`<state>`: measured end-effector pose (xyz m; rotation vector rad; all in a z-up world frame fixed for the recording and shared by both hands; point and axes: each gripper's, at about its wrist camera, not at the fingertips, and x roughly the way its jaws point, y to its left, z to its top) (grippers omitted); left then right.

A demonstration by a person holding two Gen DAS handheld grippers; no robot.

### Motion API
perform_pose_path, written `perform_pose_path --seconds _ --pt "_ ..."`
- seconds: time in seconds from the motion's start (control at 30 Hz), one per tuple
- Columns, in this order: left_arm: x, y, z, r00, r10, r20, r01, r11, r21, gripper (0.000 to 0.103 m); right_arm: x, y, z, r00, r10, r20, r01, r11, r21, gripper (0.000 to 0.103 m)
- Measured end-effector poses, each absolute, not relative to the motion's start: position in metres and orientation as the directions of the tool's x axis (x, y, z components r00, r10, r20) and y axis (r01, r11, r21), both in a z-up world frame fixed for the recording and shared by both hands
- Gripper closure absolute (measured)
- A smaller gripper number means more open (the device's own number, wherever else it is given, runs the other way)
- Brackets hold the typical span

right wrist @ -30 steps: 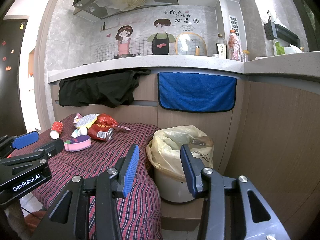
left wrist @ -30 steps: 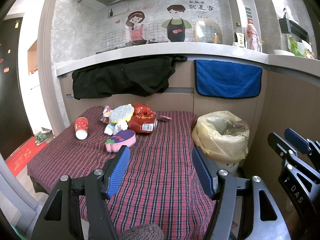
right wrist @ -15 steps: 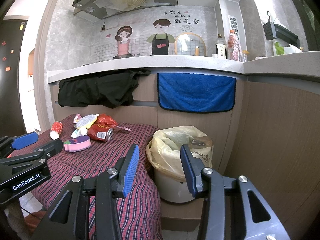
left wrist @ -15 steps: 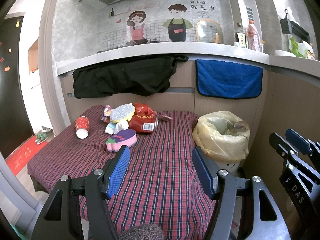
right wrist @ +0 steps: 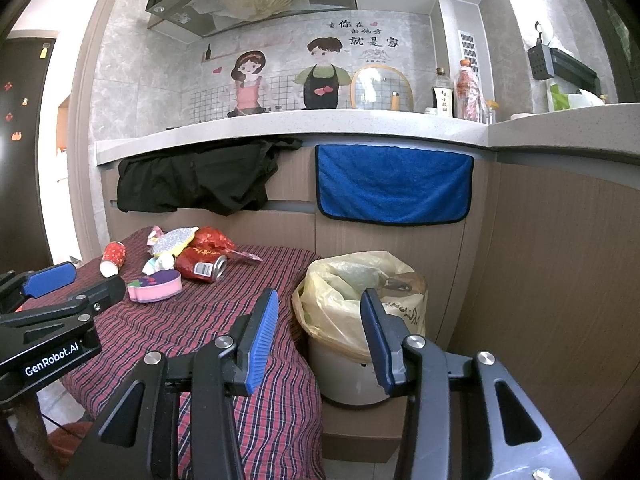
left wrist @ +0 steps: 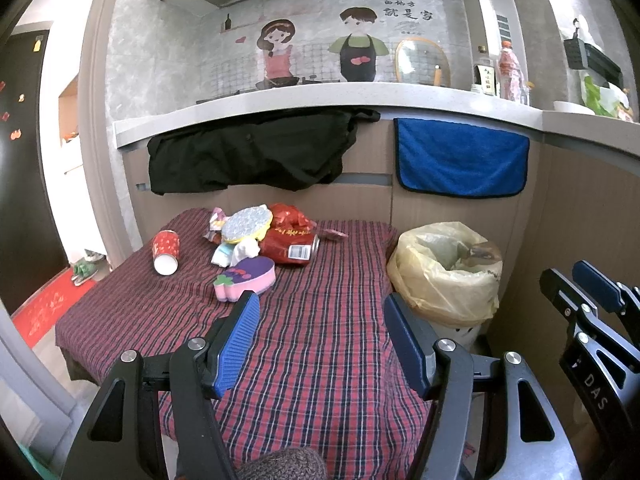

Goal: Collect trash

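A kitchen counter runs along the back, with a black garment (left wrist: pixel 248 152) and a blue towel (left wrist: pixel 460 156) hanging from its edge above a low table under a red plaid cloth (left wrist: pixel 312 344).

The left gripper (left wrist: pixel 320 344) hangs over the near part of that cloth with its jaws wide apart, nothing between them and nothing touching the pads. The right gripper (right wrist: pixel 316 340) is equally wide and empty; past its fingers stands the trash bin lined with a yellow bag (right wrist: pixel 356 292), just beside the table's right edge.

The trash lies well ahead of the left gripper, toward the far end of the table: a pink and purple sponge (left wrist: pixel 246 278) closest, a crushed red can (left wrist: pixel 290 246) and a heap of wrappers (left wrist: pixel 244 228) behind it, and a red paper cup (left wrist: pixel 165 251) on its side off to the left.

What fills the bin is hard to make out through the bag. The wrappers overlap, so their number cannot be told. A knitted grey shape (left wrist: pixel 280 466) is cut off at the bottom of the left view.
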<state>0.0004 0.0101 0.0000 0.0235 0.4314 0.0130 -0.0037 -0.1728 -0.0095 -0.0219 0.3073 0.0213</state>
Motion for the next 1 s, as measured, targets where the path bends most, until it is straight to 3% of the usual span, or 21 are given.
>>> perform_pose_path --seconds 0.57,0.67,0.87,1.0 --pt "0.057 0.052 0.024 0.924 0.123 -0.363 -0.139 0.99 -0.017 0.038 0.06 -0.16 -0.006 0.936 0.064 -0.346 -0.072 0.997 -0.009 0.062" --pt "0.081 0.068 0.023 0.911 0.125 -0.392 -0.142 0.99 -0.015 0.038 0.082 -0.15 -0.002 0.931 0.091 -0.352 -0.099 0.995 -0.004 0.062" --pt "0.136 0.117 0.011 0.86 -0.038 -0.509 -0.009 0.996 -0.09 0.038 0.118 -0.124 0.003 0.923 0.132 -0.362 -0.15 0.988 -0.023 0.062" --pt "0.154 0.159 0.005 0.884 0.108 -0.454 -0.127 0.992 -0.012 0.038 0.148 -0.098 0.004 0.908 0.179 -0.38 -0.2 0.98 -0.019 0.063"
